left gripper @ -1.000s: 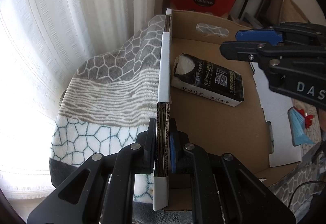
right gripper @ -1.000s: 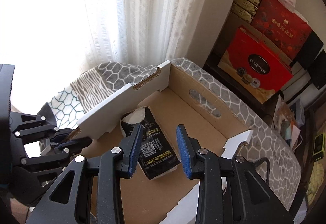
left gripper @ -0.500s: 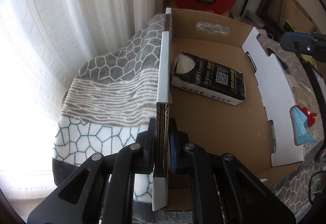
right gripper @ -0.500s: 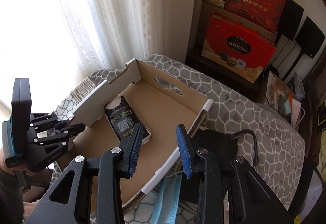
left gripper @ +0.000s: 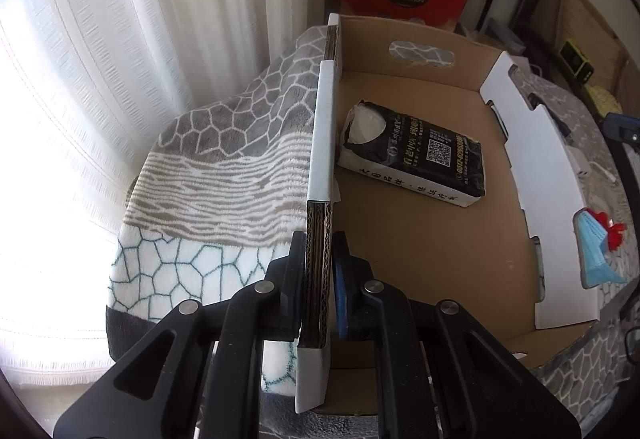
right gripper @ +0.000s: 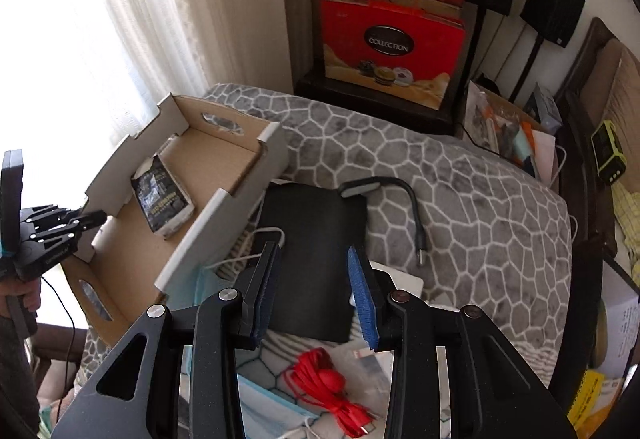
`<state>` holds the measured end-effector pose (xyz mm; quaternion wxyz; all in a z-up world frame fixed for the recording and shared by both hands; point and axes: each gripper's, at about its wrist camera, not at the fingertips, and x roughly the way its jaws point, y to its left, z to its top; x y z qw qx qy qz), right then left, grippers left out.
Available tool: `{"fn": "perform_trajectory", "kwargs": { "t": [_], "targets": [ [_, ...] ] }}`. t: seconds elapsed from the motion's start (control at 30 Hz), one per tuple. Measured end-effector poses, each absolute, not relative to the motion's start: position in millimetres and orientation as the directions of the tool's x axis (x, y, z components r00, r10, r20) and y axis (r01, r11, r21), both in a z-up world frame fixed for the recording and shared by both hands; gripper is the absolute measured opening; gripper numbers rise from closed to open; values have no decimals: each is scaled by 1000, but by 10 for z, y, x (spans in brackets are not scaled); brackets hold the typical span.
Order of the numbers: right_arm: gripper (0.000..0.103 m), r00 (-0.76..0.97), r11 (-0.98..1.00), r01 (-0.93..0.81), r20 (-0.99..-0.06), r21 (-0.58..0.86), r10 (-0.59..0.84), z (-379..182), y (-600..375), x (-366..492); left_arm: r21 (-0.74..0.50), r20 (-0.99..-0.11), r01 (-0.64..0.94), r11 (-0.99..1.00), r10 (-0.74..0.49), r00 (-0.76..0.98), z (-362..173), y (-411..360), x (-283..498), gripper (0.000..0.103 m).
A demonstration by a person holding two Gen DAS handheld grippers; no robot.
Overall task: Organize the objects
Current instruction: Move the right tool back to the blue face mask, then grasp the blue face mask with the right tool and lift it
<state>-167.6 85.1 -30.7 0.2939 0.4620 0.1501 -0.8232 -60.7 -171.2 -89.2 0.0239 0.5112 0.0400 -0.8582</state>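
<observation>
An open cardboard box (left gripper: 404, 251) (right gripper: 224, 159) sits on a patterned blanket, with a black tissue pack (left gripper: 416, 155) (right gripper: 162, 195) lying on its floor. My left gripper (left gripper: 318, 271) (right gripper: 90, 219) is shut on the box's left wall. My right gripper (right gripper: 314, 279) hangs open and empty above a black flat pad (right gripper: 312, 239) on the blanket, to the right of the box. Below it lie a red cable (right gripper: 332, 387), a blue face mask (right gripper: 272, 411) (left gripper: 596, 255) and a white card (right gripper: 404, 279). A black USB lamp (right gripper: 400, 195) curves beside the pad.
A grey honeycomb blanket (right gripper: 460, 199) covers the bed. White curtains (left gripper: 120, 59) hang at the left. Red gift boxes (right gripper: 392, 43) stand on a dark stand behind. Clutter and a yellow device (right gripper: 608, 151) line the right side. A person's hand (right gripper: 24, 299) holds the left tool.
My right gripper has swung right, out of the box and over the black pad and loose items. The left gripper stays clamped on the box wall.
</observation>
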Motion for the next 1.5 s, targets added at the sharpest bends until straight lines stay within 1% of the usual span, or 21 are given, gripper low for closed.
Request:
{"fn": "perform_trajectory", "kwargs": {
  "t": [0.43,0.57,0.7,0.93,0.97,1.03,1.1,1.2,1.33,1.37,1.47,1.5],
  "targets": [
    [36,-386,-822,568,-869,41,-311,-552,1570,-1613,-38,-880,89,-995,-9,-476,-898,-1709,-609,12],
    [36,-376,-836,540,-863,92,-338,-600,1727,-1576,-34,-880,94,-995,-15,-475,-901,-1709,-610,12],
    [37,-362,-811,575,-856,106,-369,-593,1681,-1423,-34,-880,97,-995,-17,-475,-903,-1705,-608,12],
    [41,-273,-679,720,-842,142,-466,-565,1320,-1071,-37,-881,100,-994,-15,-473,-900,-1714,-606,12],
    [42,-257,-658,738,-839,149,-479,-562,1260,-1036,-37,-881,100,-994,-15,-473,-900,-1716,-605,12],
    [48,-233,-616,773,-834,153,-500,-563,1143,-960,-38,-881,100,-994,-14,-473,-900,-1714,-607,12],
    [59,-226,-576,807,-835,128,-502,-579,1032,-875,-38,-881,101,-994,-14,-473,-900,-1714,-607,12],
    [60,-215,-531,842,-844,95,-491,-653,898,-806,-38,-882,102,-994,-15,-472,-901,-1713,-607,12],
    [60,-203,-528,845,-864,83,-460,-781,792,-830,-39,-881,102,-994,-14,-472,-901,-1714,-609,12],
    [59,-200,-531,843,-867,85,-456,-807,784,-857,-39,-881,102,-994,-14,-472,-900,-1714,-608,12],
    [32,-190,-530,843,-875,87,-445,-858,756,-893,-43,-881,104,-994,-11,-473,-904,-1714,-607,12],
    [30,-192,-529,845,-876,82,-443,-862,751,-893,-44,-881,105,-994,-11,-473,-907,-1711,-607,12]
  ]
}}
